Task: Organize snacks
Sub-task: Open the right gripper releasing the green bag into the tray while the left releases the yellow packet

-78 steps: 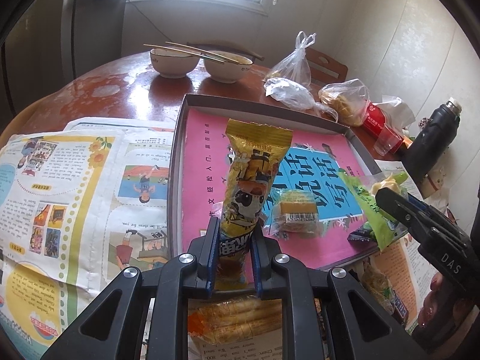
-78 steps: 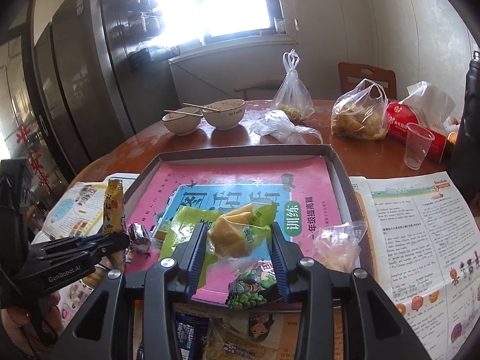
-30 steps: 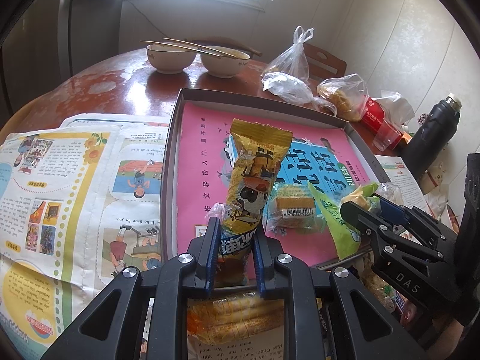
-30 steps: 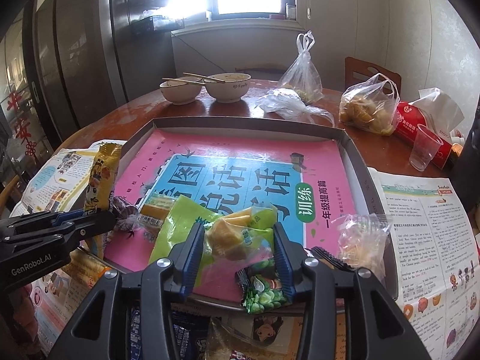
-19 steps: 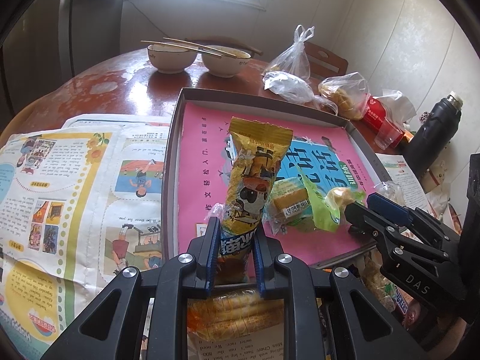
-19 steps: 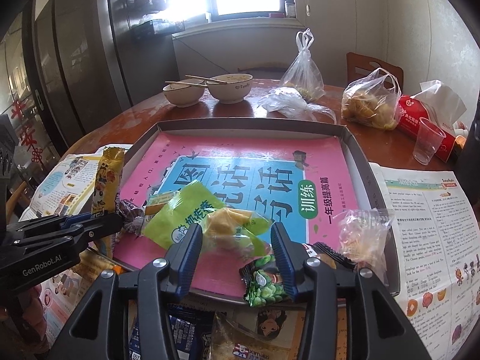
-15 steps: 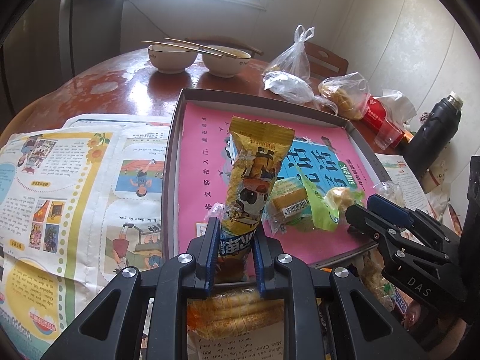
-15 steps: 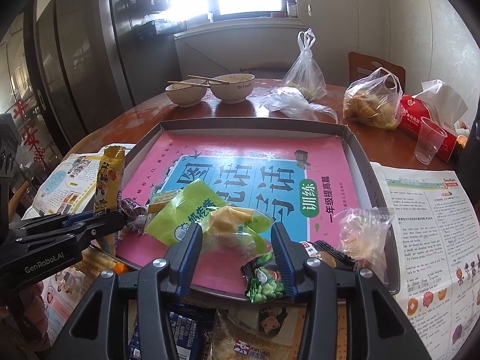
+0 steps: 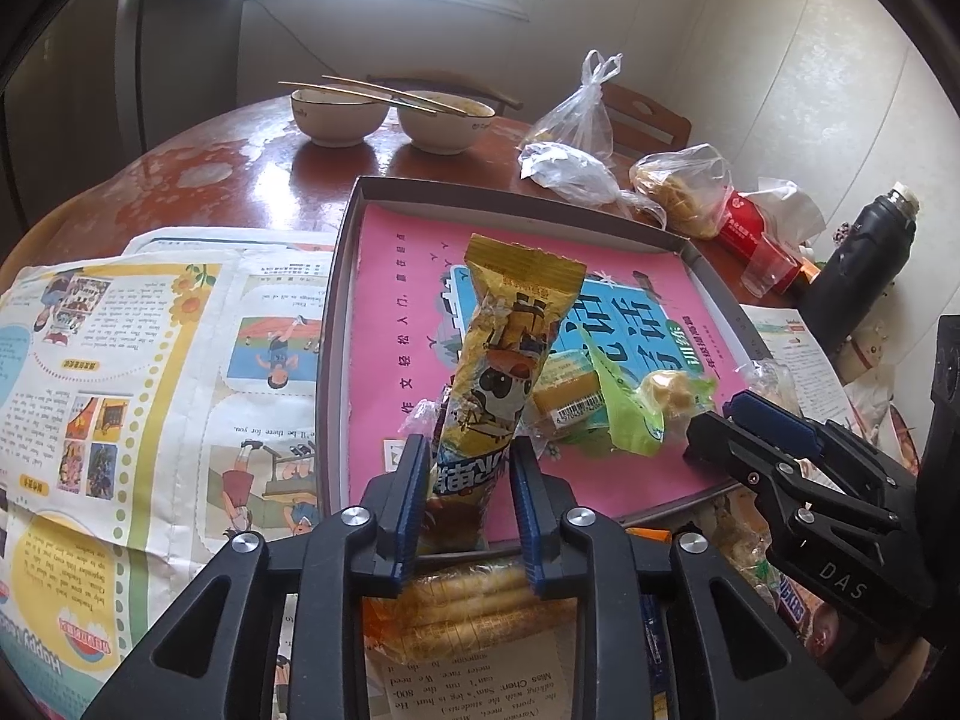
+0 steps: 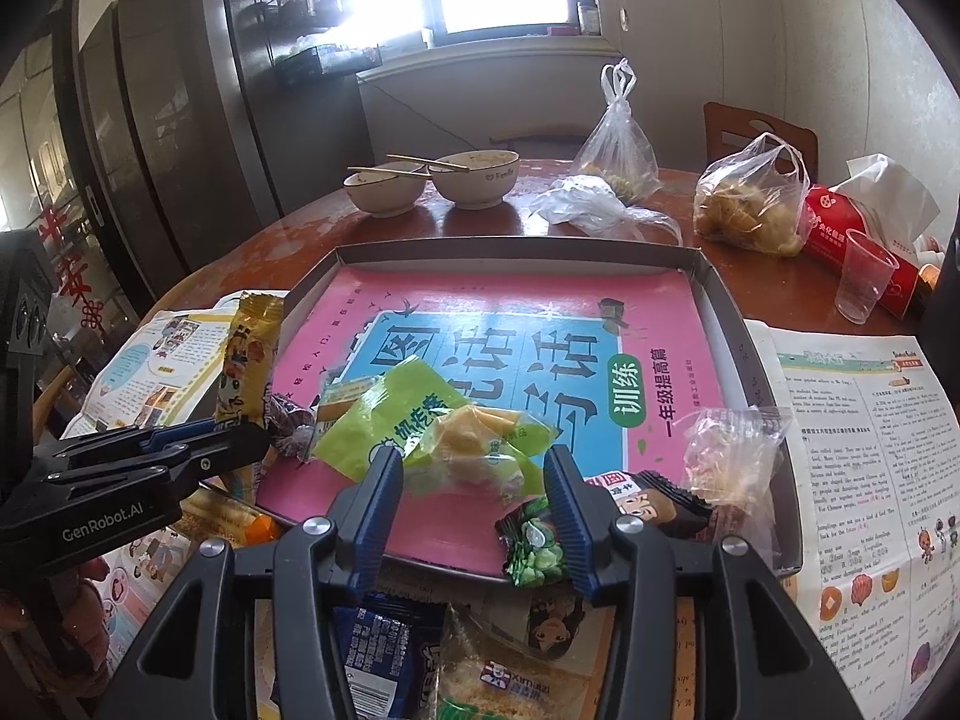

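The yellow snack bar (image 9: 510, 354) is being released into the tray (image 9: 342, 300) by the just-opening left gripper (image 9: 465, 501), bar between its jaws; the right gripper (image 10: 474, 498) stands open around the green packet (image 10: 420, 426). Both are to be withdrawn next.

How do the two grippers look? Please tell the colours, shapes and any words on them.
Both grippers are matt black frames with angular arms, silver screws and ribbed blue pads. The left gripper bears "GenRobot.AI" in pale letters on its side, the right gripper "DAS". No cables or sleeves show.

The round wooden table (image 9: 240, 180) carries two bowls (image 9: 339, 114), newspapers (image 9: 150, 360), plastic bags (image 10: 750, 204) and a grey tray (image 10: 729, 312).
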`<state>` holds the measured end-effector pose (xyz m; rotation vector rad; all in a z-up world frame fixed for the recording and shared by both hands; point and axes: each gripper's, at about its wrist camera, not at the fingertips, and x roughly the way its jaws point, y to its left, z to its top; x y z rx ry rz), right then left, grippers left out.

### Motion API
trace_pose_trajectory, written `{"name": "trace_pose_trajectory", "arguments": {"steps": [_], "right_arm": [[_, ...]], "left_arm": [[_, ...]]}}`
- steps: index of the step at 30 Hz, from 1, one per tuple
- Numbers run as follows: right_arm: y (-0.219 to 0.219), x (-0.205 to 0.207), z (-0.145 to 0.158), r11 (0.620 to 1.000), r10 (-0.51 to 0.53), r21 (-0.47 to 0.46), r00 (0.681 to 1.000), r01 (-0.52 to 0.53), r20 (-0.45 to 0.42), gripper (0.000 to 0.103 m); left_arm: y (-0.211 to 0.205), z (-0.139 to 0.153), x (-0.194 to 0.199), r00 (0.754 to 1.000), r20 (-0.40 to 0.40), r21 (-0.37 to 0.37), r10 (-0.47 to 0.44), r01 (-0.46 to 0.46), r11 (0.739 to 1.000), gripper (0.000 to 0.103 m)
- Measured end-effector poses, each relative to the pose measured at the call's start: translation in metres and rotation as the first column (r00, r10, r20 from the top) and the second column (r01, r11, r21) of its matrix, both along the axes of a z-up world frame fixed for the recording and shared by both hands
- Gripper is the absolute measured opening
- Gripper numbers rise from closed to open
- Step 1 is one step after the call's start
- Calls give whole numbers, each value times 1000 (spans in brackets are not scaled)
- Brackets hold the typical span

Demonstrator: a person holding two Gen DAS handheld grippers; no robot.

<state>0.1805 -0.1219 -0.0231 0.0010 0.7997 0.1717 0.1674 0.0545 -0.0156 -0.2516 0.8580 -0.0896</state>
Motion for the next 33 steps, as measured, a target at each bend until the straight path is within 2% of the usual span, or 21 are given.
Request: {"name": "trace_pose_trajectory", "arguments": {"steps": [2, 15, 17, 27, 33], "right_arm": [[0, -1, 1, 1000, -2, 1, 1000, 2, 2, 49], [-5, -6, 9, 1000, -15, 18, 1000, 14, 24, 50], [-6, -7, 10, 1000, -19, 20, 999, 18, 27, 52], [-13, -15, 18, 998, -26, 54, 998, 23, 58, 57], [-18, -21, 28, 997, -32, 69, 996, 26, 83, 63]], "left_arm": [[-1, 1, -1, 1000, 0, -5, -4, 4, 1000, 35], [-2, 7, -5, 1000, 10, 4, -1, 1, 1000, 38], [-2, 10, -7, 1000, 15, 7, 1, -1, 1000, 50], [-1, 26, -17, 998, 60, 9, 10, -11, 1000, 54], [2, 35, -26, 996, 86, 7, 28, -29, 1000, 63]]}}
